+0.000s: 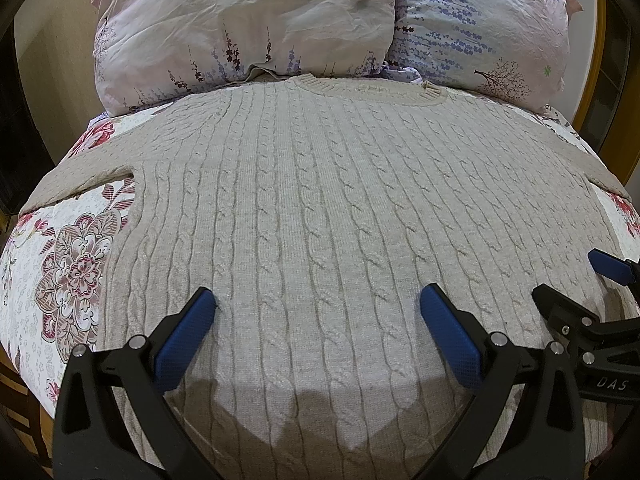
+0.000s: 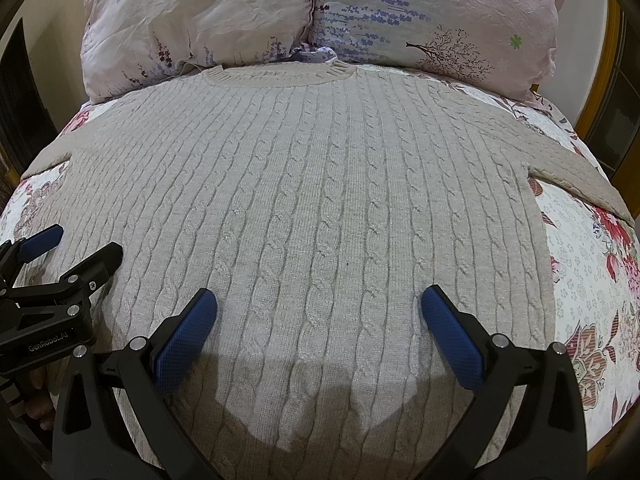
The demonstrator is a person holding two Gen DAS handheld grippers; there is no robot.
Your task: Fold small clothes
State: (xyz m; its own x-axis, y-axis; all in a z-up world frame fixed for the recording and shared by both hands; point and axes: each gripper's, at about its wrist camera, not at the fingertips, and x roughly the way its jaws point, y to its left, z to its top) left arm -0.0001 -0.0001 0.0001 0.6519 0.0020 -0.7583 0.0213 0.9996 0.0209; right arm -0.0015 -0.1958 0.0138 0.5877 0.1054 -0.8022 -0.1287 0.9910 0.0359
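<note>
A beige cable-knit sweater lies flat and face up on the bed, collar toward the pillows and both sleeves spread out to the sides; it also shows in the right wrist view. My left gripper is open and empty, hovering over the sweater's lower left part. My right gripper is open and empty over the lower right part. The right gripper also shows at the right edge of the left wrist view, and the left gripper at the left edge of the right wrist view.
A floral bedspread covers the bed under the sweater. Two flowered pillows lean at the head of the bed, just behind the collar. Wooden bed frame at the right; the bed edge drops off at the left.
</note>
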